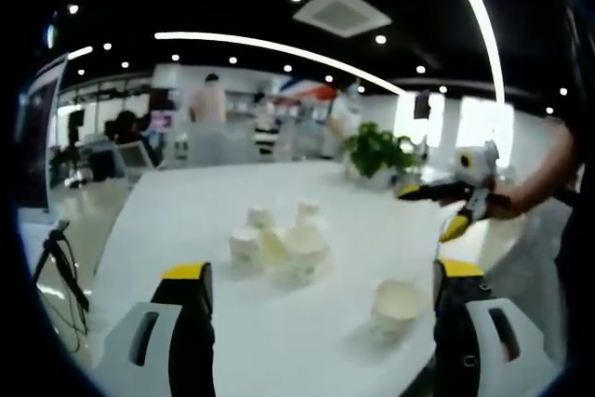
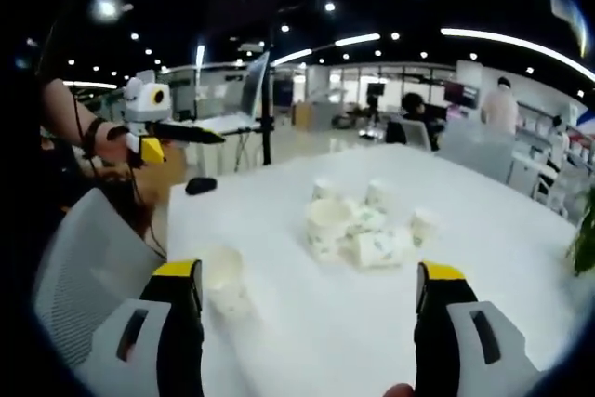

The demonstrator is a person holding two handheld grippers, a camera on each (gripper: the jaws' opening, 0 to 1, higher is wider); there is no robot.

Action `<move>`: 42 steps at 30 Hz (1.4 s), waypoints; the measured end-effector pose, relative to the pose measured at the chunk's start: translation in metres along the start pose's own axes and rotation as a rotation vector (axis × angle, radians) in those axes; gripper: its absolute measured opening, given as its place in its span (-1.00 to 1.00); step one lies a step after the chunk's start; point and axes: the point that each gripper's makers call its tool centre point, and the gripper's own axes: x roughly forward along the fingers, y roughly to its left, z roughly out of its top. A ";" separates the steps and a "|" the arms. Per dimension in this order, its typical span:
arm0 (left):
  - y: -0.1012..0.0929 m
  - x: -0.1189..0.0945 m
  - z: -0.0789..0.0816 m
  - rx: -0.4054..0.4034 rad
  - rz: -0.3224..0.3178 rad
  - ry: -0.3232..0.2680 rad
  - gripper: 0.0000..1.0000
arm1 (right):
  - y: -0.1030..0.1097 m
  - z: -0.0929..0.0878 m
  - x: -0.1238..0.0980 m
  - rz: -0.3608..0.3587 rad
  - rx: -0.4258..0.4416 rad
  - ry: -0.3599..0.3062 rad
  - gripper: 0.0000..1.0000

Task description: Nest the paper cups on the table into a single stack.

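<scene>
Several white paper cups (image 1: 279, 244) lie and stand in a loose cluster in the middle of the white table (image 1: 186, 230). One more cup (image 1: 395, 309) stands upright apart, close to my left gripper's right jaw. My left gripper (image 1: 321, 276) is open and holds nothing, hovering short of the cluster. In the right gripper view the cluster (image 2: 358, 225) is ahead and the single cup (image 2: 223, 281) sits by the left jaw. My right gripper (image 2: 307, 276) is open too, above the table (image 2: 307, 341). Each gripper appears in the other's view, held in a hand: the right gripper (image 1: 456, 197) and the left gripper (image 2: 153, 127).
A potted green plant (image 1: 376, 151) stands at the table's far end. A small black object (image 2: 200, 185) lies near a table corner. A grey mesh chair (image 2: 84, 258) stands beside the table. Desks, screens and people fill the office behind.
</scene>
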 end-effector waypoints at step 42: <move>0.001 0.016 -0.002 -0.005 -0.026 0.015 0.98 | -0.034 -0.037 -0.019 -0.118 0.043 0.062 0.85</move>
